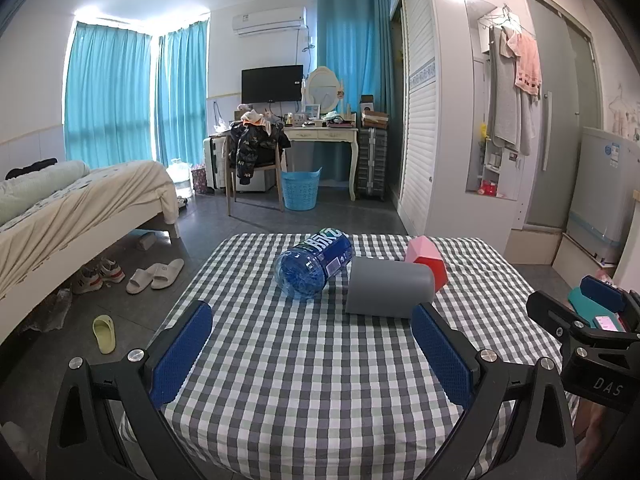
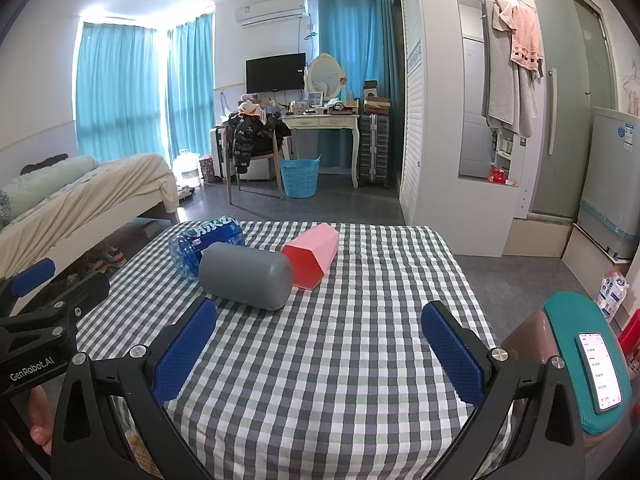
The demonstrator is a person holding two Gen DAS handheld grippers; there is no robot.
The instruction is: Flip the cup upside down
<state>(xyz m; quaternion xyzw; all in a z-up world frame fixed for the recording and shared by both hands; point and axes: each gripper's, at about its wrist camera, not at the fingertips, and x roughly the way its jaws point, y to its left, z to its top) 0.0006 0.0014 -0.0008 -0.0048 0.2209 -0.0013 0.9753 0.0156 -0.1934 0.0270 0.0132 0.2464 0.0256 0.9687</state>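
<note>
A grey cup [image 1: 390, 289] lies on its side on the checkered tablecloth [image 1: 304, 360], near the far middle; it also shows in the right wrist view [image 2: 246, 275]. A pink-red hexagonal cup [image 1: 426, 261] lies on its side just right of it, also in the right wrist view [image 2: 311, 255]. A blue water bottle [image 1: 314, 264] lies on its side to the left, also in the right wrist view [image 2: 206, 245]. My left gripper [image 1: 312, 316] is open and empty, just short of the grey cup. My right gripper [image 2: 320, 318] is open and empty, nearer the table's front.
A teal stand with a phone [image 2: 600, 372] sits at the table's right edge. The left gripper's body [image 2: 36, 332] shows at the left of the right wrist view. Bed [image 1: 72, 200], slippers [image 1: 154, 274] and a blue basket [image 1: 300, 190] are on the floor beyond.
</note>
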